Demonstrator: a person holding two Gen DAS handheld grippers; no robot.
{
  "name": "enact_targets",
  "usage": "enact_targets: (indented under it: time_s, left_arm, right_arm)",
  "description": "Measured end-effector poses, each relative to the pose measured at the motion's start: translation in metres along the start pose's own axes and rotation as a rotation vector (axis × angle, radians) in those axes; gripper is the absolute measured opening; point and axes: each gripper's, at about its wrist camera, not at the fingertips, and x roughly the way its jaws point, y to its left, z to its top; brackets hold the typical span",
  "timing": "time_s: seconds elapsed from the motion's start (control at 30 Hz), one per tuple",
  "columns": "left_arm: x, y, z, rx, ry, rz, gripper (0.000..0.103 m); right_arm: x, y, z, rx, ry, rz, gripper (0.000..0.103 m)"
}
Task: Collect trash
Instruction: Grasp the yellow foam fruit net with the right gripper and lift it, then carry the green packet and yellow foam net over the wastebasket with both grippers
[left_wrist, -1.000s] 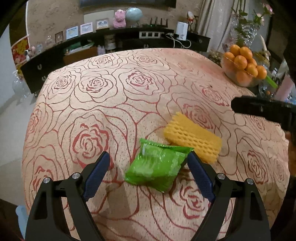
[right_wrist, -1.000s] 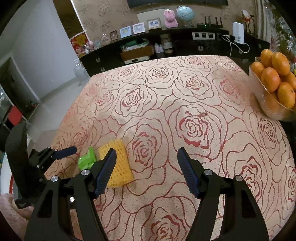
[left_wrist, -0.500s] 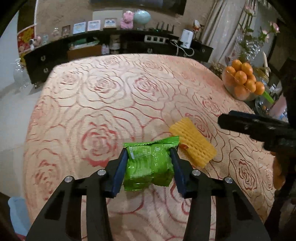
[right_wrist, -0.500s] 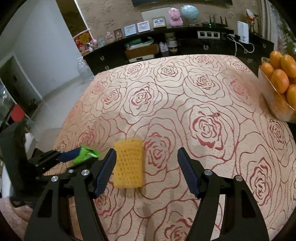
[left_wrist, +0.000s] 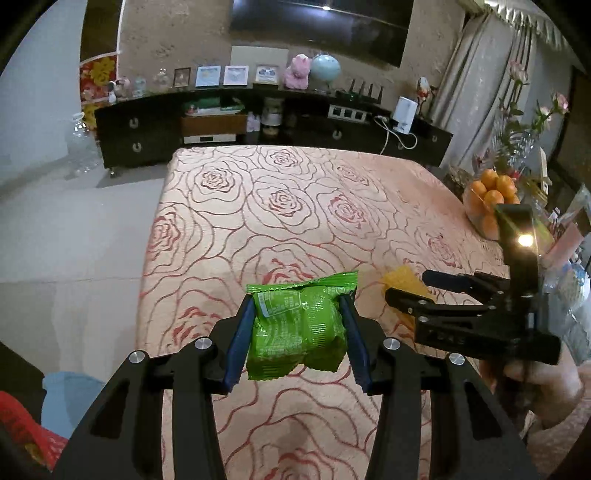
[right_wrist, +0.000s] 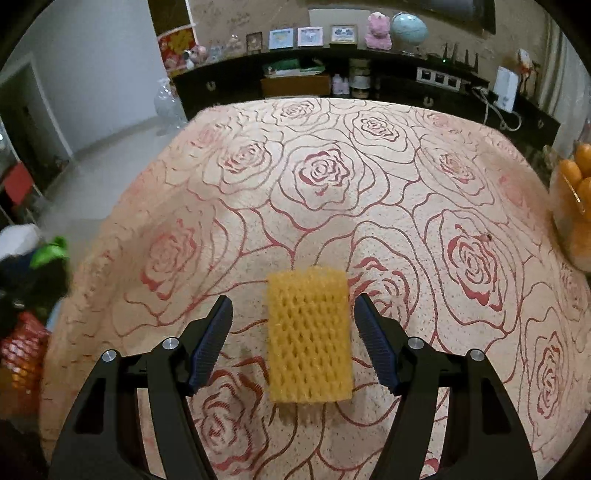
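1. Left gripper (left_wrist: 297, 325) is clamped on the green wrapper (left_wrist: 299, 325), centre frame, off the table (left_wrist: 295, 206). Slick foil may slip.
2. Right gripper (right_wrist: 293, 339) is apart, straddling the yellow foam net (right_wrist: 308, 336), lower centre. Soft net may fold or escape the pads (right_wrist: 212, 343).

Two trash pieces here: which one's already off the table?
The green wrapper, clamped in the left gripper. The yellow foam net lies on the tablecloth between the right gripper's open jaws.

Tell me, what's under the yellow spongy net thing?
The yellow foam net lies flat on the rose-patterned tablecloth, between the open fingers of the right claw. Only cloth shows around its edges; anything directly beneath it is covered.
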Motion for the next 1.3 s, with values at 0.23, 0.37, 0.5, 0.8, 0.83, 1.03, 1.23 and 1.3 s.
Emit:
enact_targets:
  time_s: [0.23, 0.37, 0.5, 0.8, 0.83, 1.03, 1.23, 1.3]
  left_arm:
    - [-0.012, 0.009, -0.006, 0.017, -0.012, 0.024, 0.044]
    - [-0.023, 0.014, -0.004, 0.013, -0.043, 0.041, 0.044]
    - [-0.033, 0.019, -0.001, -0.006, -0.070, 0.056, 0.044]
    - [-0.043, 0.023, 0.004, -0.002, -0.112, 0.095, 0.044]
    - [-0.045, 0.024, 0.005, -0.006, -0.116, 0.100, 0.044]
    - [-0.055, 0.027, 0.004, -0.010, -0.138, 0.129, 0.044]
    - [-0.066, 0.028, -0.002, -0.005, -0.153, 0.156, 0.044]
    - [-0.070, 0.029, -0.004, -0.006, -0.157, 0.165, 0.044]
  right_arm:
    - [0.011, -0.007, -0.008, 0.048, -0.011, -0.101, 0.050]
    - [0.006, -0.009, -0.007, 0.071, -0.018, -0.086, 0.036]
    - [0.001, -0.006, -0.006, 0.064, -0.030, -0.060, 0.030]
    - [-0.029, 0.018, 0.007, 0.007, -0.106, 0.024, 0.029]
    - [-0.035, 0.022, 0.009, -0.007, -0.121, 0.027, 0.029]
    - [-0.053, 0.043, 0.013, -0.053, -0.164, 0.062, 0.029]
    - [-0.065, 0.055, 0.012, -0.071, -0.183, 0.089, 0.029]
    - [-0.068, 0.059, 0.011, -0.080, -0.192, 0.091, 0.029]
